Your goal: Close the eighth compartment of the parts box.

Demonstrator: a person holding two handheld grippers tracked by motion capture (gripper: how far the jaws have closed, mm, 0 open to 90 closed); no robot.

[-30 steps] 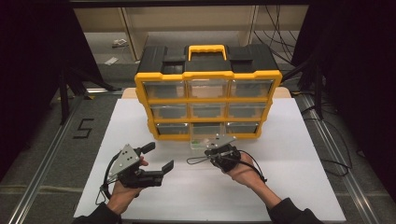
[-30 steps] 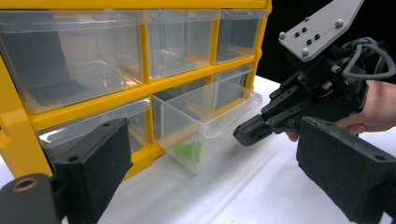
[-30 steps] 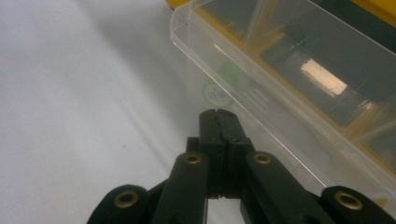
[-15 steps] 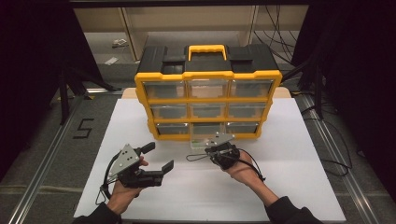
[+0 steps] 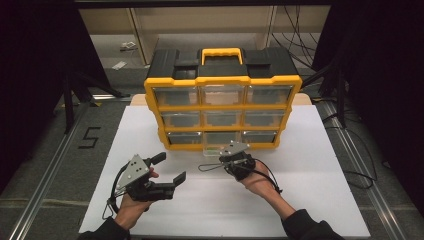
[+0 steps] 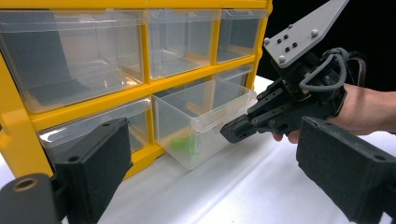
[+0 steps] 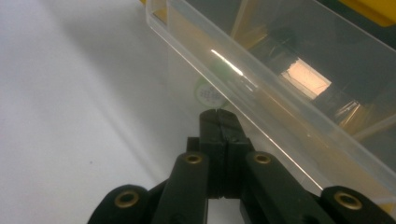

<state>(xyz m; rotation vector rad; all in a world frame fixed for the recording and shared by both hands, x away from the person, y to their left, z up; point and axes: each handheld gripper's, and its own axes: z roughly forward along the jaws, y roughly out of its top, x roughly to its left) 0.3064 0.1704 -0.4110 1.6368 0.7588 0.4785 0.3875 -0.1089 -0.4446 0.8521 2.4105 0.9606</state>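
A clear drawer (image 6: 203, 122), partly pulled from the bottom row of the yellow organizer (image 5: 222, 97), is met at its front lip by the right hand-held gripper (image 6: 233, 132), jaws together; the left hand-held gripper (image 5: 170, 169) is held apart. With no lip clamped, the drawer could slip.

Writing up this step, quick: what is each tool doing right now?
Left tool: open, holding nothing.
Right tool: closed at the front lip of the pulled-out clear drawer; a grip cannot be told.

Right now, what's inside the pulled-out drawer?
A small green part lies on the floor of the clear drawer, near its front. Nothing else shows through the walls; the rear stays inside the yellow cabinet, so its contents are hidden.
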